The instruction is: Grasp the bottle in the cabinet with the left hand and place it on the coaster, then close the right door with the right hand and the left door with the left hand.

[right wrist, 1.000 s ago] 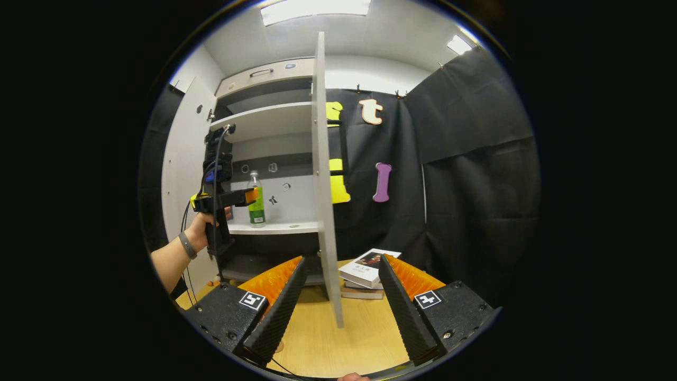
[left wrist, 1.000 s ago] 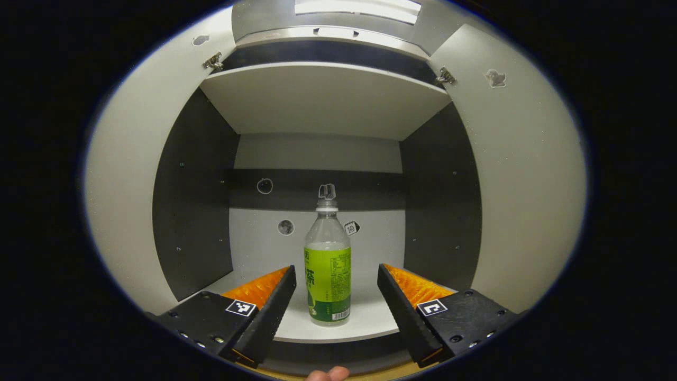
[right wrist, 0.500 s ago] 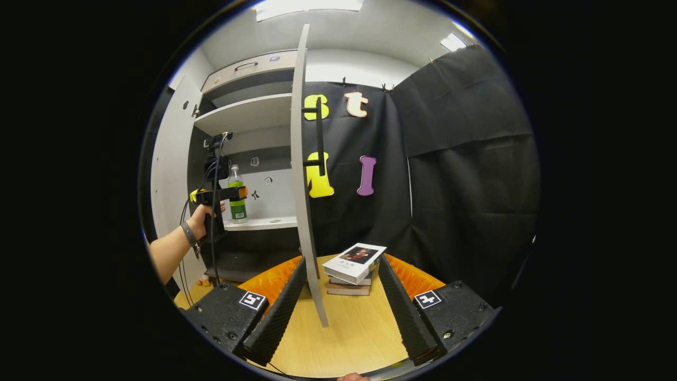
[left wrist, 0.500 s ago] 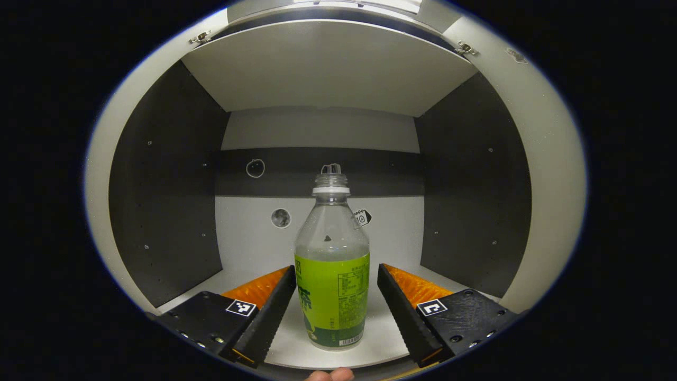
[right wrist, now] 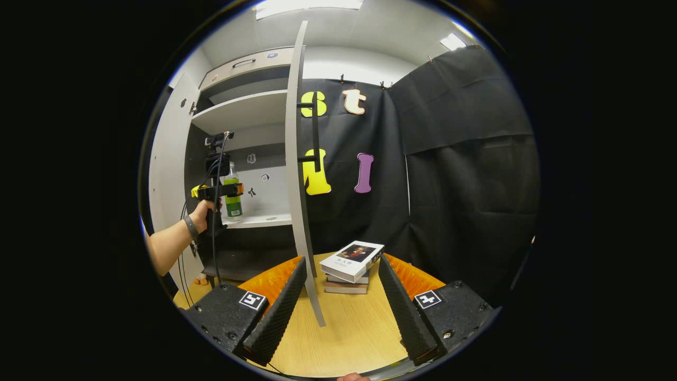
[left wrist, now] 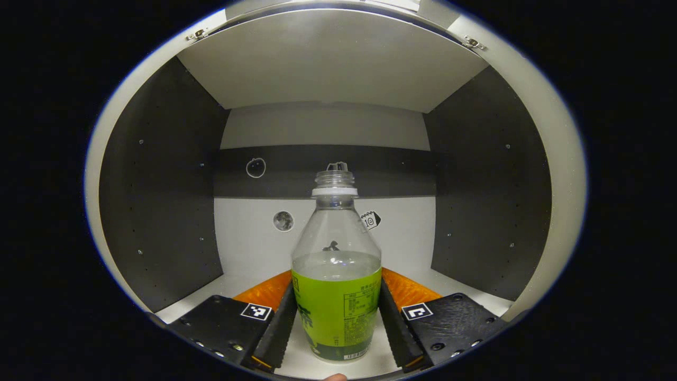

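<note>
Bottle [left wrist: 336,280] first: it stands upright on the cabinet's lower shelf [left wrist: 465,291], green label wrapped round its lower half, clear above, pale liquid up to the label's top edge. I take it as my landmark. On my left gripper view, my left gripper [left wrist: 336,323] has a finger on each side of the bottle, hard up against the label at its lower half; I read the fingers as closed onto it, both touching the label, with the base apparently on the shelf. Behind the bottle runs a dark band across the pale back panel, with small stickers [left wrist: 283,220] on either side of its neck. Above the bottle is the underside of the next shelf [left wrist: 328,58], and dark side walls flank it.

On my right gripper view, my right gripper [right wrist: 338,296] hangs with its fingers spread wide apart, gripping nothing, over a wooden table [right wrist: 349,333], well away from the bottle. Between its fingers I see the right door [right wrist: 299,174] edge-on, swung out, with a dark handle on its outer face. Beyond the door's lower edge a stack of books [right wrist: 350,264] rests on the table. Farther off, a hand [right wrist: 202,214] holds the left gripper at the bottle, with the left door [right wrist: 166,174] open beside it.
</note>
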A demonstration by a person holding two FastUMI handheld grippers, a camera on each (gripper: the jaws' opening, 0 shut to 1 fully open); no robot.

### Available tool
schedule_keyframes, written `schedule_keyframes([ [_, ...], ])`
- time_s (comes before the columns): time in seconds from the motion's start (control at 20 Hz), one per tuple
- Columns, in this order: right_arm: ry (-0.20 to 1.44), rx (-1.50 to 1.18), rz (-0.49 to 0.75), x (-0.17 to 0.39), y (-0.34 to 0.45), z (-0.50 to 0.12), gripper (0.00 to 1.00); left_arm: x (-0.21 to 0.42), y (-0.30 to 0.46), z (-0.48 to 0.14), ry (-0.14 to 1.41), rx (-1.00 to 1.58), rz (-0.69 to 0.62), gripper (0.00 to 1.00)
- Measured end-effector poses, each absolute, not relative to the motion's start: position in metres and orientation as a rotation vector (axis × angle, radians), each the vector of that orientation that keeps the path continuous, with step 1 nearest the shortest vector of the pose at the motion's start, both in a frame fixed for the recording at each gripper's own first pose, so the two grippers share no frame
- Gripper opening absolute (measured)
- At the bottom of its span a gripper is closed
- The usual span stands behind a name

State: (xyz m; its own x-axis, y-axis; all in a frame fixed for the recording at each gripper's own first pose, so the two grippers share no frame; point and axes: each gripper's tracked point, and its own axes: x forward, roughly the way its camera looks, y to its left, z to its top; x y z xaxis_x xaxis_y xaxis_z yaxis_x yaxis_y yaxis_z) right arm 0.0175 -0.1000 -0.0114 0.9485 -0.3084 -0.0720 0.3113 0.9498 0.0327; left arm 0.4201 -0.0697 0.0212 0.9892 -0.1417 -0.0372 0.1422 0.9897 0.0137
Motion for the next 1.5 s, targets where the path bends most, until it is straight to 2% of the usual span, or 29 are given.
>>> schedule_keyframes([
  [0.05,0.065,0.043,-0.313,0.017,-0.100,-0.012,0.84,0.419,-0.070,0.021,0.041,0.003,-0.150,0.69],
  [0.15,0.064,0.042,-0.305,0.018,-0.098,-0.012,0.84,0.416,-0.065,0.023,0.040,0.002,-0.137,0.71],
  [0.2,0.063,0.043,-0.299,0.018,-0.098,-0.011,0.84,0.414,-0.065,0.025,0.043,0.003,-0.138,0.67],
  [0.55,0.048,0.036,-0.255,0.013,-0.089,-0.009,0.84,0.385,-0.060,0.048,0.023,0.006,-0.150,0.66],
  [0.6,0.042,0.035,-0.253,0.012,-0.088,-0.007,0.84,0.379,-0.062,0.050,0.026,0.001,-0.162,0.63],
  [0.65,0.039,0.036,-0.250,0.011,-0.087,-0.006,0.84,0.371,-0.064,0.053,0.027,-0.006,-0.173,0.70],
  [0.75,0.036,0.036,-0.234,0.010,-0.083,-0.004,0.84,0.351,-0.069,0.059,0.018,-0.014,-0.197,0.64],
  [0.9,0.026,0.033,-0.198,0.009,-0.077,0.002,0.84,0.314,-0.073,0.060,0.003,-0.026,-0.226,0.67],
  [1.2,-0.004,-0.007,-0.083,0.006,-0.064,0.026,0.84,0.224,-0.077,0.008,-0.008,-0.001,-0.235,0.66],
  [1.35,-0.026,0.020,-0.038,0.006,-0.063,0.046,0.84,0.179,-0.088,-0.044,0.001,0.012,-0.243,0.66],
  [1.4,-0.033,0.026,-0.036,0.006,-0.064,0.052,0.84,0.164,-0.094,-0.062,0.009,0.007,-0.262,0.70],
  [1.5,-0.043,0.042,-0.039,0.007,-0.068,0.059,0.84,0.140,-0.098,-0.099,0.034,0.000,-0.260,0.66],
])
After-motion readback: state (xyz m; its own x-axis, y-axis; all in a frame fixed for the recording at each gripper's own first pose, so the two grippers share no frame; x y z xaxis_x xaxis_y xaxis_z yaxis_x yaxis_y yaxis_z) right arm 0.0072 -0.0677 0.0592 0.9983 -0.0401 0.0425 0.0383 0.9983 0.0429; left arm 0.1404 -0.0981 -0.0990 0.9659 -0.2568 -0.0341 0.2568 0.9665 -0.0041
